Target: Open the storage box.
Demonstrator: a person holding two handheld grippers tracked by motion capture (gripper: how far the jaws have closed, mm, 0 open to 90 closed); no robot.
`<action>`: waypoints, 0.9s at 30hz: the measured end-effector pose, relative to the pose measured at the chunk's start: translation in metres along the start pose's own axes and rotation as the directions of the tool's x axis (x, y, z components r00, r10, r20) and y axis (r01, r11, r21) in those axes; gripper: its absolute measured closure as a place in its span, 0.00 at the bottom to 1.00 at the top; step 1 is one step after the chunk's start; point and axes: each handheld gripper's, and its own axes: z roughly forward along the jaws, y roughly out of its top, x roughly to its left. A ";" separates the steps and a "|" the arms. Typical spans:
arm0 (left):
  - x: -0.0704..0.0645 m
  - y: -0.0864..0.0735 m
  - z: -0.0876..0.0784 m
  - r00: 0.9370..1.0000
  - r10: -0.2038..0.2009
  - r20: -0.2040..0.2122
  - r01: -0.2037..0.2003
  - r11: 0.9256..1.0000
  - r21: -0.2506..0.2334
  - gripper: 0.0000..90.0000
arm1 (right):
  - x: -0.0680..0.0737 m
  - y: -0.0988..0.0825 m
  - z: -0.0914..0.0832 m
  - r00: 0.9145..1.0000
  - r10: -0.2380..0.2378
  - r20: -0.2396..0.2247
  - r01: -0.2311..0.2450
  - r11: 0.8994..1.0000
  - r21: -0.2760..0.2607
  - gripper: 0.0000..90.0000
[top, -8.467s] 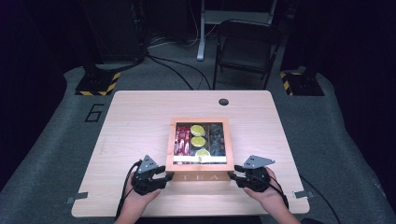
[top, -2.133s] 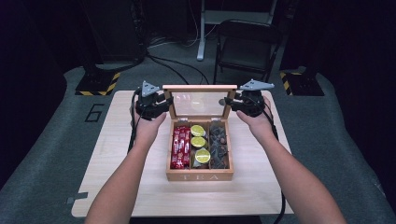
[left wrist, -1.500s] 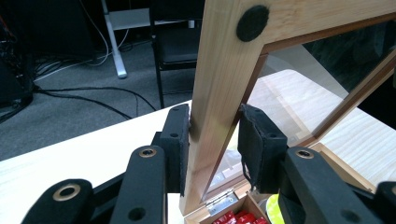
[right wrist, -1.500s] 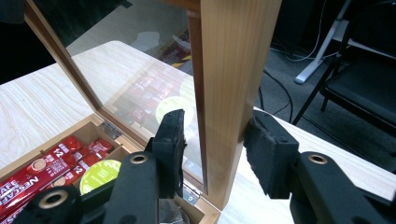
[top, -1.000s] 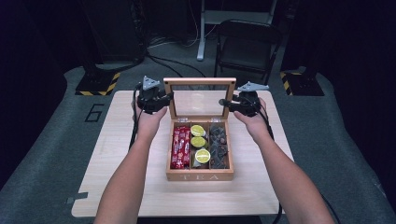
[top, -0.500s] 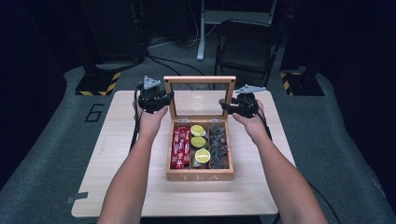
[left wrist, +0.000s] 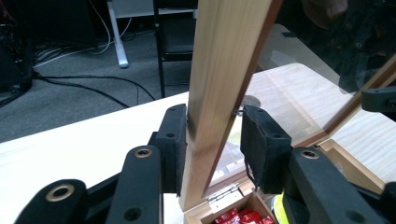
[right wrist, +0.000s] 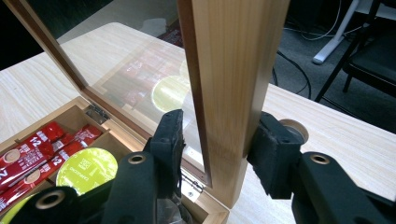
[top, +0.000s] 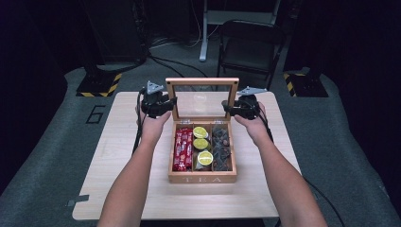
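A wooden tea box (top: 202,178) stands mid-table with its glass lid (top: 202,81) raised upright at the back. Inside lie red packets (top: 183,149), lime-green round pods (top: 201,142) and dark sachets (top: 221,146). My left gripper (top: 171,101) straddles the lid's left frame rail (left wrist: 219,70). One pad touches the wood and the other stands off with a gap, since these jaws have just been opening. My right gripper (top: 226,108) has just been closing on the lid's right rail (right wrist: 229,70), and both its pads press the wood.
A dark folding chair (top: 248,42) and yellow-black striped bases (top: 99,85) stand on the floor beyond the table. A round cable hole (right wrist: 292,128) sits in the tabletop (top: 123,156) behind the box. Bare wood lies on both sides of the box.
In the earliest frame the lid lay flat with both grippers at the box's front; now it stands upright with both grippers at the back. Over the last second the hands barely shifted.
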 end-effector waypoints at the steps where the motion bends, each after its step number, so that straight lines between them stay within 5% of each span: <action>1: 0.000 0.000 0.000 1.000 0.000 0.000 0.000 1.000 0.000 0.66 | 0.000 0.000 0.000 1.000 0.000 0.000 0.000 1.000 0.000 0.63; 8: -0.002 -0.005 -0.010 1.000 -0.006 0.017 0.006 1.000 -0.018 0.63 | -0.001 0.002 0.002 1.000 0.012 0.010 -0.012 1.000 0.005 0.64; 23: -0.006 -0.032 -0.031 0.996 -0.059 0.064 0.057 0.998 0.032 0.54 | -0.009 0.006 0.010 0.999 0.037 0.010 -0.038 0.999 0.013 0.65; 27: -0.009 -0.039 -0.036 0.996 -0.044 0.080 0.041 0.998 0.043 0.50 | -0.011 0.008 0.012 0.999 0.042 0.010 -0.042 0.999 0.024 0.65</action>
